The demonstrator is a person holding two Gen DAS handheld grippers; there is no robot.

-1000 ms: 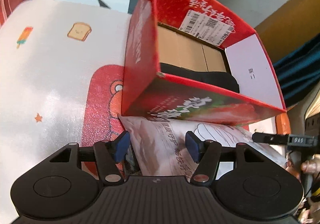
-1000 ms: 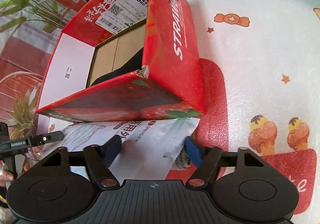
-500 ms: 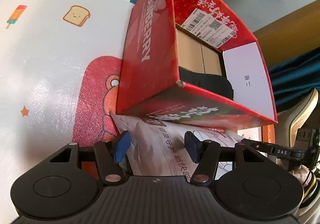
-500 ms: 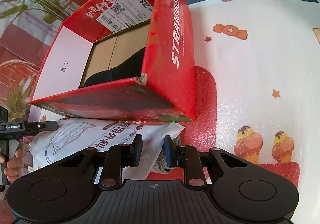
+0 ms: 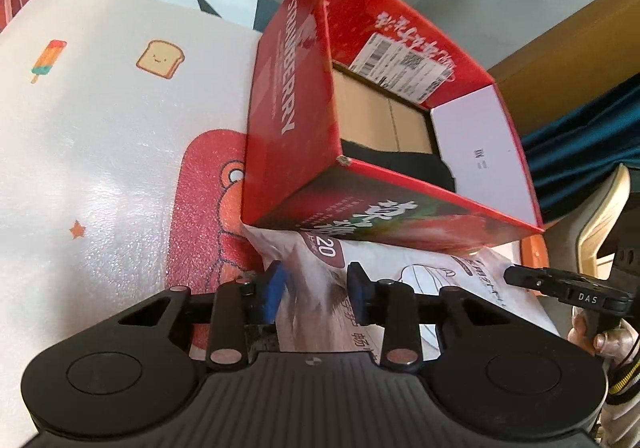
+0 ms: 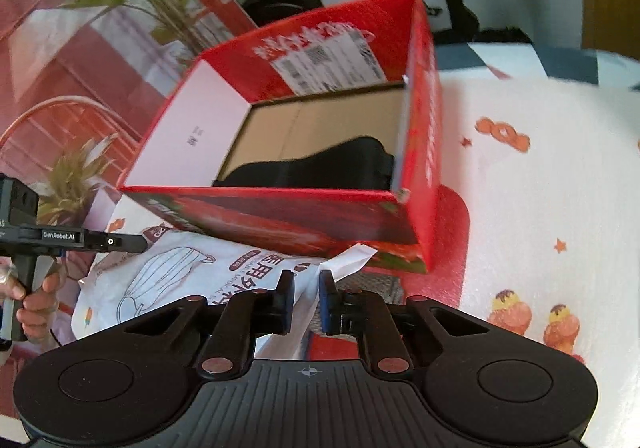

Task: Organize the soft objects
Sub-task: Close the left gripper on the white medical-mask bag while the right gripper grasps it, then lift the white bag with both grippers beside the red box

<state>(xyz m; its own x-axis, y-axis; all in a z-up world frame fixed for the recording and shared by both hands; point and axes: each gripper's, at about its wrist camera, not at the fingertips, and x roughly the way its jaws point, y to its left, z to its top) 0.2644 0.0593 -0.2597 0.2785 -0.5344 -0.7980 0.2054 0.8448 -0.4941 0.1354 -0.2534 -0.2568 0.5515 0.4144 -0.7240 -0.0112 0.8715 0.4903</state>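
A white soft pack of face masks (image 5: 400, 288) (image 6: 188, 272) lies in front of an open red strawberry box (image 5: 288, 135) (image 6: 424, 175). A black soft item (image 6: 320, 167) (image 5: 404, 163) lies inside the box. My right gripper (image 6: 306, 300) is shut on the pack's right corner, which is raised off the mat. My left gripper (image 5: 316, 290) has narrowed around the pack's left end, and the pack bulges between its blue pads (image 5: 274, 288).
The box and pack rest on a white foam mat (image 5: 100, 151) (image 6: 540, 207) with cartoon prints and a red patch. A grey knit item (image 6: 372, 284) shows under the pack's corner. Plants (image 6: 72, 175), a chair and dark equipment stand behind.
My right gripper closed on the pack's corner and rose, looking more down into the box. My left gripper's fingers closed in on the pack's other end.
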